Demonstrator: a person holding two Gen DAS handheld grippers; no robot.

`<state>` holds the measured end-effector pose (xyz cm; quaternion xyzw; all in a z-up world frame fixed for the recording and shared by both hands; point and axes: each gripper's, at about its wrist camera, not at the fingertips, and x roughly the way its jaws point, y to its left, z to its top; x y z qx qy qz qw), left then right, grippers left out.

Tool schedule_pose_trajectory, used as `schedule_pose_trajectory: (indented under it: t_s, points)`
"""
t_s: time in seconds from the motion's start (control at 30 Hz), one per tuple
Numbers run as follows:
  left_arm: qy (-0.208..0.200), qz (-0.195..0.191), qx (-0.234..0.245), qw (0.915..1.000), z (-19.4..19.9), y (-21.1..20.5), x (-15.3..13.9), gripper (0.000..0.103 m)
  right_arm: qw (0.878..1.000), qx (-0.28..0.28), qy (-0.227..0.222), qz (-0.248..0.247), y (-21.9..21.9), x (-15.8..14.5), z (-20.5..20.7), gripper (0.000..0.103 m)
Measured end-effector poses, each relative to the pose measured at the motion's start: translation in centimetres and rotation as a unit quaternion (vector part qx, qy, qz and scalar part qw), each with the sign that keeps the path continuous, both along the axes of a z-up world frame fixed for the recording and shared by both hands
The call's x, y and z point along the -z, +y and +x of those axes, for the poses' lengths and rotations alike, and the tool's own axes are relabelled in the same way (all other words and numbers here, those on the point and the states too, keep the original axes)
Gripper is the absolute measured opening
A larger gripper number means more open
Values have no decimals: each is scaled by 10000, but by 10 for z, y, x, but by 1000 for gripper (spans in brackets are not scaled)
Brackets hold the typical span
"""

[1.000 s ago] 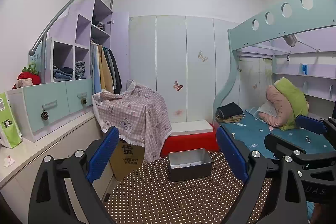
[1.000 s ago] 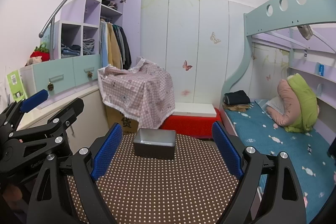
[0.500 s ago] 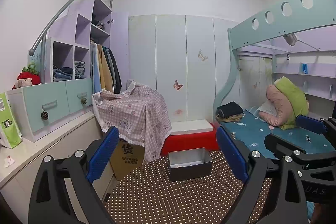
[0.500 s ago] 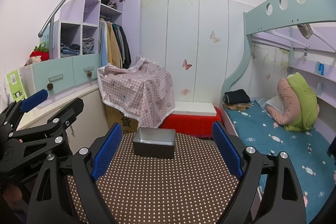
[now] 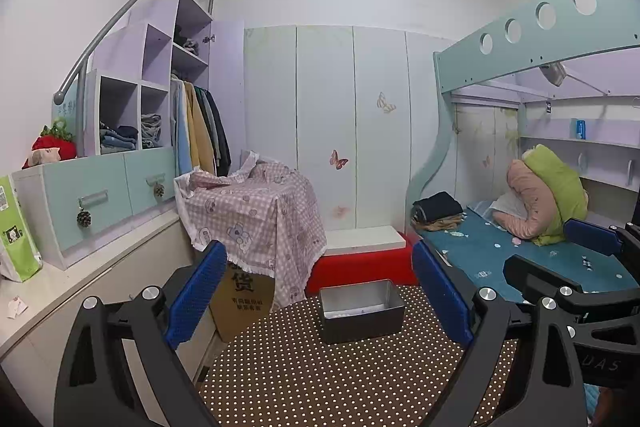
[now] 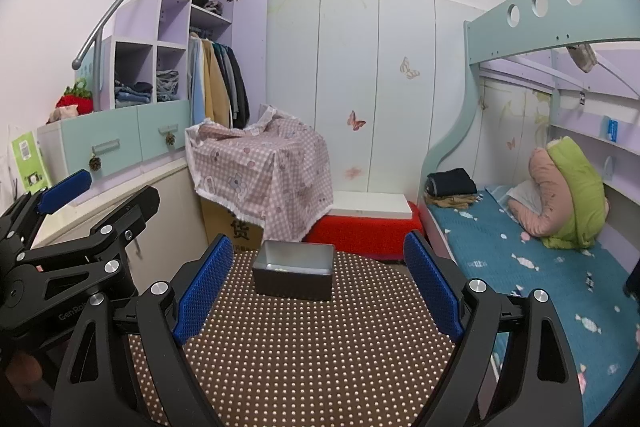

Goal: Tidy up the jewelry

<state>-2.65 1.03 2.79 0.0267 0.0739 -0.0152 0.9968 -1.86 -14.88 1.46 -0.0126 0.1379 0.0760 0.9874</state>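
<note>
A dark rectangular metal box [image 5: 361, 311] with a shiny inside stands near the far edge of a round table [image 5: 320, 379] covered in brown cloth with white dots. It also shows in the right wrist view [image 6: 294, 270]. Small pale bits lie on its floor; I cannot tell what they are. My left gripper [image 5: 320, 299] is open and empty, held above the table in front of the box. My right gripper [image 6: 318, 283] is open and empty, also in front of the box. The right gripper shows at the right of the left wrist view [image 5: 592, 267], and the left gripper at the left of the right wrist view [image 6: 80, 211].
A cardboard box [image 5: 244, 295] under a pink checked cloth [image 5: 256, 211] stands behind the table on the left. A red bench [image 5: 360, 267] with a white top is behind it. A bunk bed [image 6: 520, 239] is on the right, a white counter [image 5: 80, 279] on the left.
</note>
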Motion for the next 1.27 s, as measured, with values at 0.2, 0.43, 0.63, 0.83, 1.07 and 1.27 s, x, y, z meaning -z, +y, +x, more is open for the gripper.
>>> schedule_pose_trajectory:
  t_s: [0.2, 0.43, 0.63, 0.83, 1.07, 1.27]
  points:
    - [-4, 8, 2, 10000, 0, 0, 0, 91, 10000, 2, 0, -5, 0, -1, 0, 84]
    - [-17, 13, 1, 10000, 1, 0, 2, 91, 10000, 0, 2, -2, 0, -1, 0, 84]
    - [-5, 23, 8, 10000, 3, 1, 4, 91, 10000, 3, 4, 0, -1, -1, 0, 84]
    - [2, 13, 13, 10000, 3, 1, 5, 91, 10000, -3, 12, 3, -1, -2, 1, 84]
    - [26, 13, 30, 10000, 4, 0, 6, 91, 10000, -12, 25, 16, -2, 0, -1, 84]
    - [65, 21, 28, 10000, 8, 0, 8, 91, 10000, -7, 43, 9, -2, 1, -2, 84]
